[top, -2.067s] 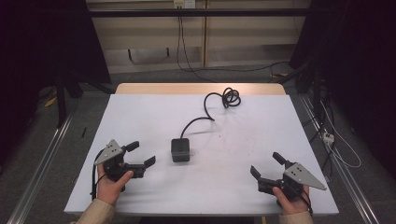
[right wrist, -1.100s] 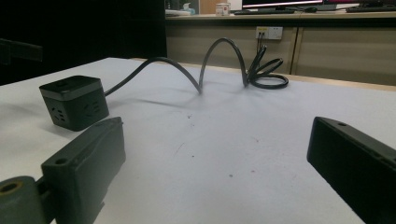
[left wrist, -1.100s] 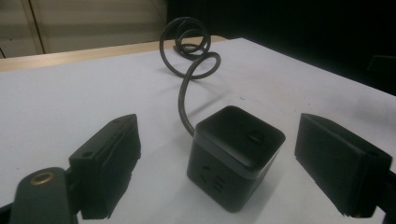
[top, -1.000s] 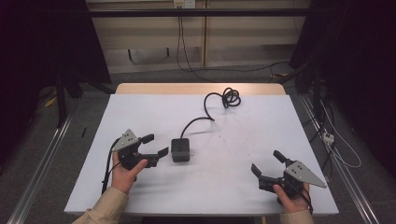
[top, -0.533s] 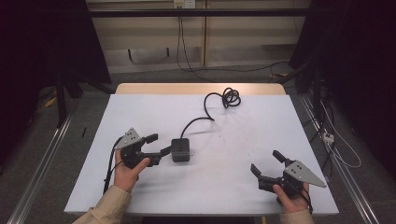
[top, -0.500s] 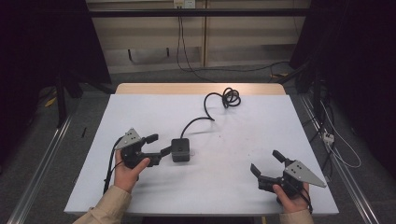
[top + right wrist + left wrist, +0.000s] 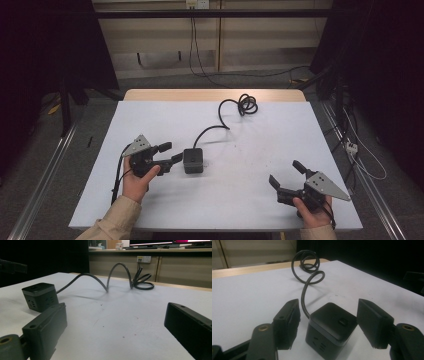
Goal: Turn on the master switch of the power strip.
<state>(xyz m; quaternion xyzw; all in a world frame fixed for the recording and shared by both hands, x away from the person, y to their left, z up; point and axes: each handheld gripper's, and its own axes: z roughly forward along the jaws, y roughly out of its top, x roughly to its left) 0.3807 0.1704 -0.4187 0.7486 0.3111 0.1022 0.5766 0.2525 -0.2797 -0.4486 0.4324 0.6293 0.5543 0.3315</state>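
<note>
The left gripper (image 7: 170, 154) held its jaws apart, the black socket cube (image 7: 331, 326) sitting on the table (image 7: 250, 135) between them but not touched. A good grip would likely mean closing squarely on its side faces, clear of the cable (image 7: 305, 293). The right gripper (image 7: 289, 177) rested with jaws apart, well off.

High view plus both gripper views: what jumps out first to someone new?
The black cube power socket sits mid-table on the white table, its black cable arching up and ending in a coil near the far edge. The left gripper is right beside the cube, jaws open; in the left gripper view they stand either side of it, not touching. The right gripper sits open near the right front corner, well apart.
</note>
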